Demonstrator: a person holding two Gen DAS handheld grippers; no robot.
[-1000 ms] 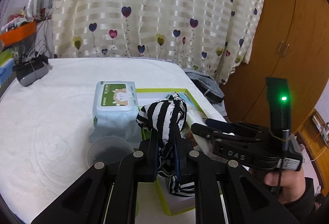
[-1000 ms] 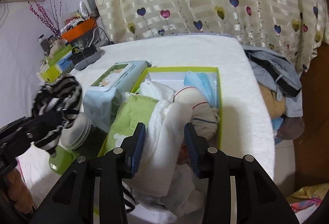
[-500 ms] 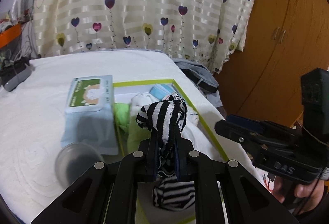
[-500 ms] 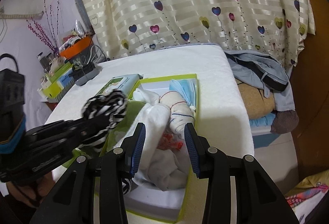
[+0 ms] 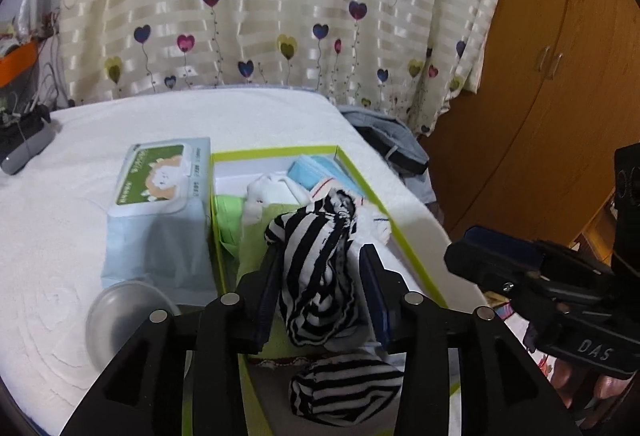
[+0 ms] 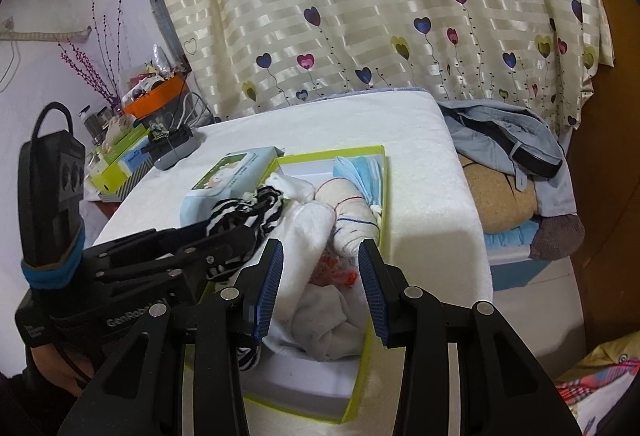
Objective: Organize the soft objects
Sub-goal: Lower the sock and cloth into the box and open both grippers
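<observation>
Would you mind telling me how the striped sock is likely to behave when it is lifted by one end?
The striped sock is probably floppy: it droops in folds between the left gripper as the jaws open. It looks light and likely grippy, being knit fabric. It should not roll.

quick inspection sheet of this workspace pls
surface: white towel-covered table
job's things: green-rimmed box holding white cloths, blue masks; striped sock above it
clutter: wipes pack, clear lid, grey device
grippers: left tongs opening, sock between the jaws; right tongs open, empty
cables: wires by orange tray
surroundings: heart curtain, wooden wardrobe, clothes pile
</observation>
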